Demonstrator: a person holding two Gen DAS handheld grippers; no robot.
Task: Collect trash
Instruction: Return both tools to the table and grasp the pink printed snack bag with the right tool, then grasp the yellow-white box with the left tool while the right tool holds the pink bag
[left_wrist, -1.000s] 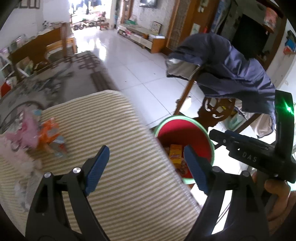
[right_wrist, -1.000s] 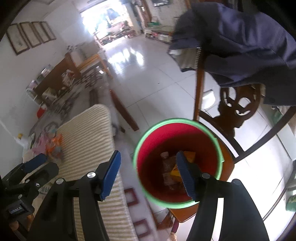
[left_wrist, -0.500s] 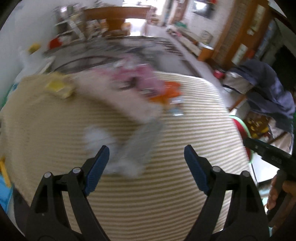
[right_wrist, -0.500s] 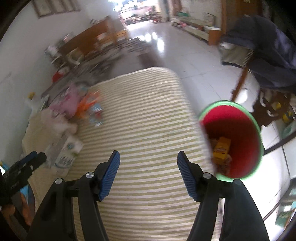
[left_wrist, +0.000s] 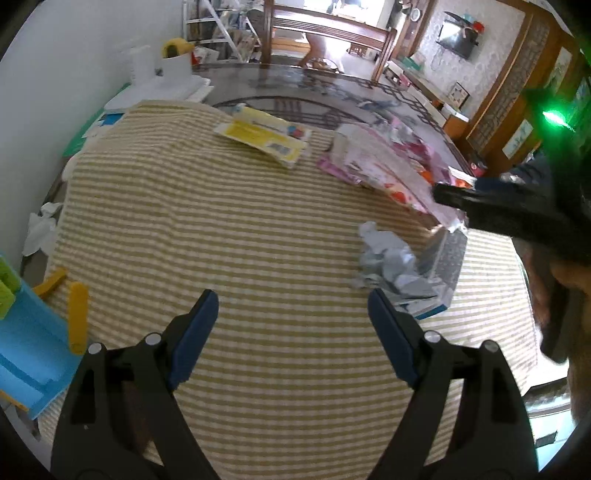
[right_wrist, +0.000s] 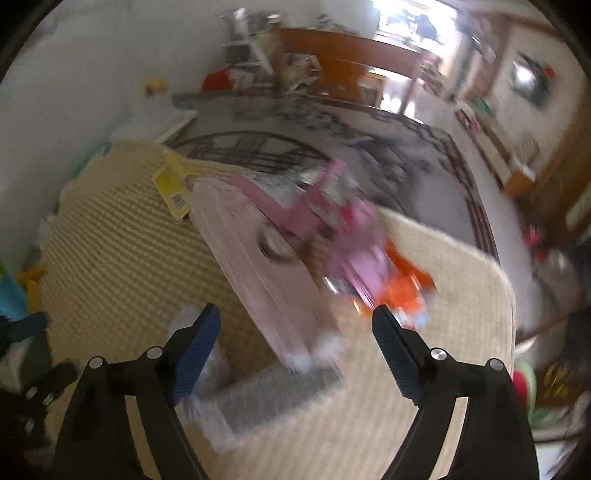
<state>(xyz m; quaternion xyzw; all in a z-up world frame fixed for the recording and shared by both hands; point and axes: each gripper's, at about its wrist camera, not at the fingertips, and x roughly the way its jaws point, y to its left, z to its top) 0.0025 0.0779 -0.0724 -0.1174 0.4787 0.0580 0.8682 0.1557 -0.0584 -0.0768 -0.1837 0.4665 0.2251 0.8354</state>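
Trash lies on a striped cloth (left_wrist: 221, 229): a flat yellow package (left_wrist: 264, 138), pink wrappers (left_wrist: 373, 166), crumpled pale paper (left_wrist: 384, 258) and a silver-lined carton (left_wrist: 443, 258). My left gripper (left_wrist: 291, 325) hovers open over bare cloth, with the crumpled paper just beyond its right finger. The right wrist view is blurred. There my right gripper (right_wrist: 295, 343) hangs above a long pink carton (right_wrist: 258, 258) and the silver-lined carton (right_wrist: 266, 391), its jaws opening with nothing gripped. An orange wrapper (right_wrist: 406, 288) lies past its right finger.
A blue plastic toy (left_wrist: 22, 350) and yellow sticks (left_wrist: 77, 317) sit at the cloth's left edge, with white tissue (left_wrist: 40, 232) beyond. The red bin with a green rim (right_wrist: 524, 380) shows at the far right. A patterned tabletop (left_wrist: 332, 96) and wooden furniture lie behind.
Both grippers swung away from the red bin to above the striped cloth and its trash. The right jaws now stand wider apart; the left jaws are unchanged.
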